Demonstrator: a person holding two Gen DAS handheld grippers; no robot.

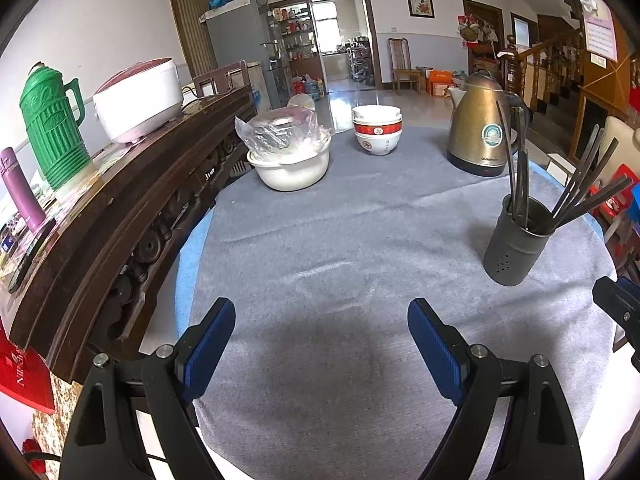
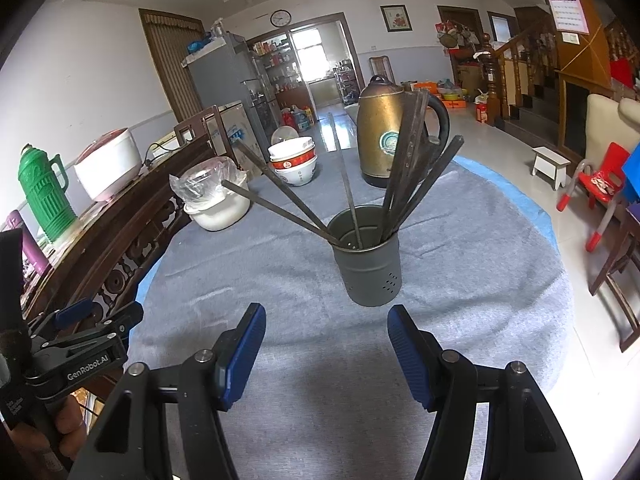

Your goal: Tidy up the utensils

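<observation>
several slim dark chopsticks [image 2: 416, 184] splay from a perforated metal cup [image 2: 367, 268]; both tools released.

A matt grey, napped cloth [image 2: 460, 280] covers the table. The utensil holder [image 2: 367, 268] looks like dull grey metal, its chopsticks [image 2: 420, 184] dark and matt. The kettle [image 2: 380, 132] is worn, brassy metal with a glossy black handle. The stacked bowls [image 1: 377, 130] are glossy ceramic. Crinkled clear plastic [image 1: 280, 132] covers a smooth white pot [image 1: 292, 172]. The sideboard [image 1: 132, 208] is dark carved wood, the flask [image 1: 54, 128] ribbed green plastic.
</observation>
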